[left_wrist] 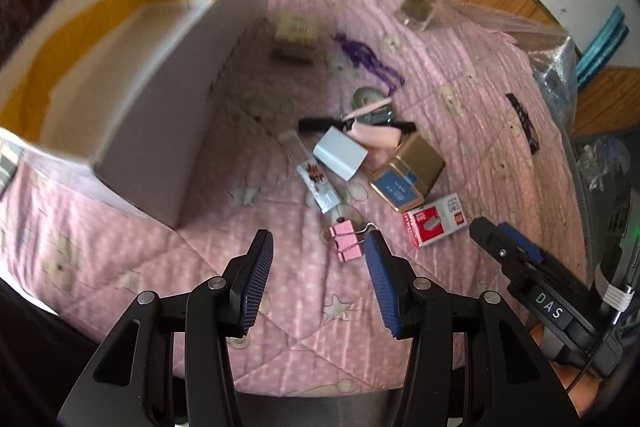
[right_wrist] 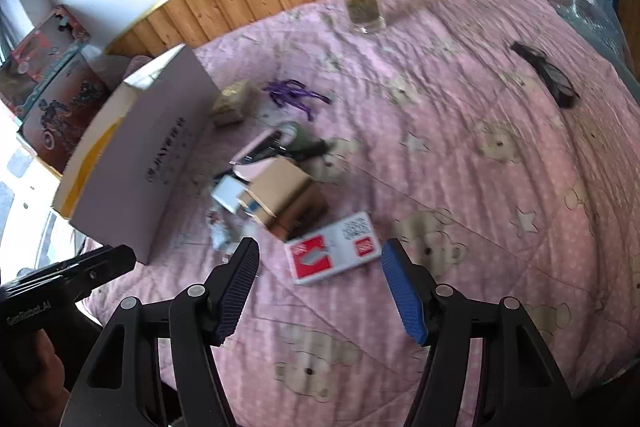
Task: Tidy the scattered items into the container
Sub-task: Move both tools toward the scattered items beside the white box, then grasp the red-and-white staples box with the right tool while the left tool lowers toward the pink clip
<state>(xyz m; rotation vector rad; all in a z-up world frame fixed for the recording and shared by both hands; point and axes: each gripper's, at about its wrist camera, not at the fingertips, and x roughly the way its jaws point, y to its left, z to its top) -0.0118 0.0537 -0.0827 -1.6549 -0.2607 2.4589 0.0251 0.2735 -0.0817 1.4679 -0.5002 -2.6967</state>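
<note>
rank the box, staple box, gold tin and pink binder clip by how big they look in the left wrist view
1. box, by far the largest
2. gold tin
3. staple box, close to the tin; nearness to the camera makes this unsure
4. pink binder clip, smallest

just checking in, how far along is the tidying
Nothing shows inside the open white cardboard box. Both grippers, left and right, are open and empty, above the pink binder clip and the red-and-white staple box. The whole pile on the pink quilt remains.
</note>
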